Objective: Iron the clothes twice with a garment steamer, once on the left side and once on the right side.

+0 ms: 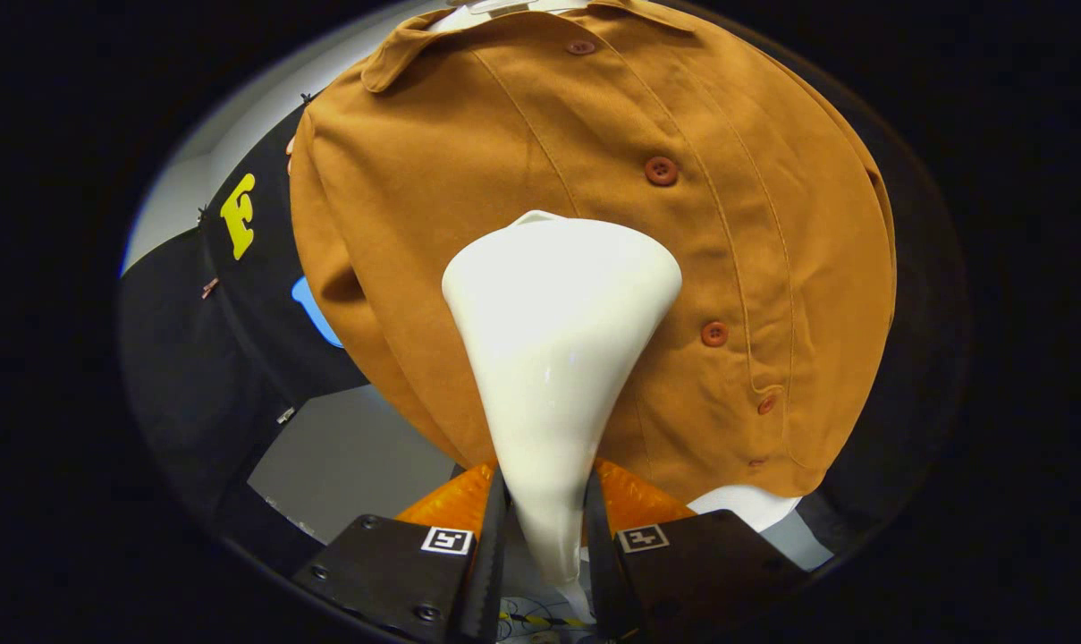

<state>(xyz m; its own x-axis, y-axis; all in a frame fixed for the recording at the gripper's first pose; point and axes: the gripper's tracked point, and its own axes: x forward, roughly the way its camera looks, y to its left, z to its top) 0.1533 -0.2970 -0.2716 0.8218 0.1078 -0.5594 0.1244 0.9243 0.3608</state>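
Gripper [544, 523] pinching steamer [553, 340] at narrow neck, both fingers pressed on it. Head close against shirt [468, 161], left of buttons. Probably light, glossy, slippery; neck grip best. Shirt hanging, soft, yielding.

Glossy, smooth white plastic forms the steamer head [553, 331] clamped between my gripper [544, 528] fingers; just beyond it hangs a shirt [468, 179] of matt, finely woven ochre cloth with smooth plastic-looking buttons [661, 170], against matt black booth cloth [191, 358].
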